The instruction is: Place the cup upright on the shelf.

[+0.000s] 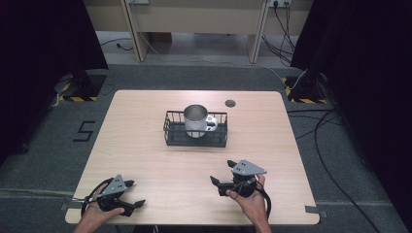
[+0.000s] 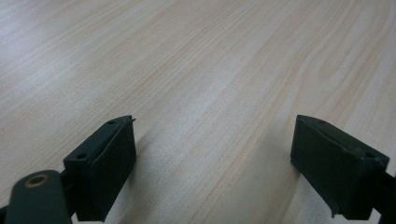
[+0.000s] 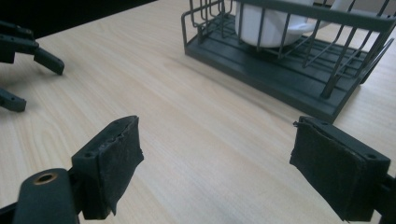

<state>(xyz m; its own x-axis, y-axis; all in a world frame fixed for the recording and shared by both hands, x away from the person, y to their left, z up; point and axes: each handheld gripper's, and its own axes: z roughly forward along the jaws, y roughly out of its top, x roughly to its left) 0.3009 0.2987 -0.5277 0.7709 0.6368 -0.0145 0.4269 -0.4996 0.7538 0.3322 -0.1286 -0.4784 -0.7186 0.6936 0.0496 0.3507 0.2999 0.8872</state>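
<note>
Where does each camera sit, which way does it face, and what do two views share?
High view: above the person's side, looking forward and down at the table, basket and mug; both hands and grippers show.
Left gripper view: on the left gripper, facing bare table between open jaws.
Right gripper view: on the right gripper, facing the basket and mug; jaws open.
Shared: high and right gripper views show basket, mug and left gripper.

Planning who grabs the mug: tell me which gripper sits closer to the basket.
The right gripper: it lies just in front of the wire basket holding the mug; the left gripper sits farther off, at the table's near-left corner.
</note>
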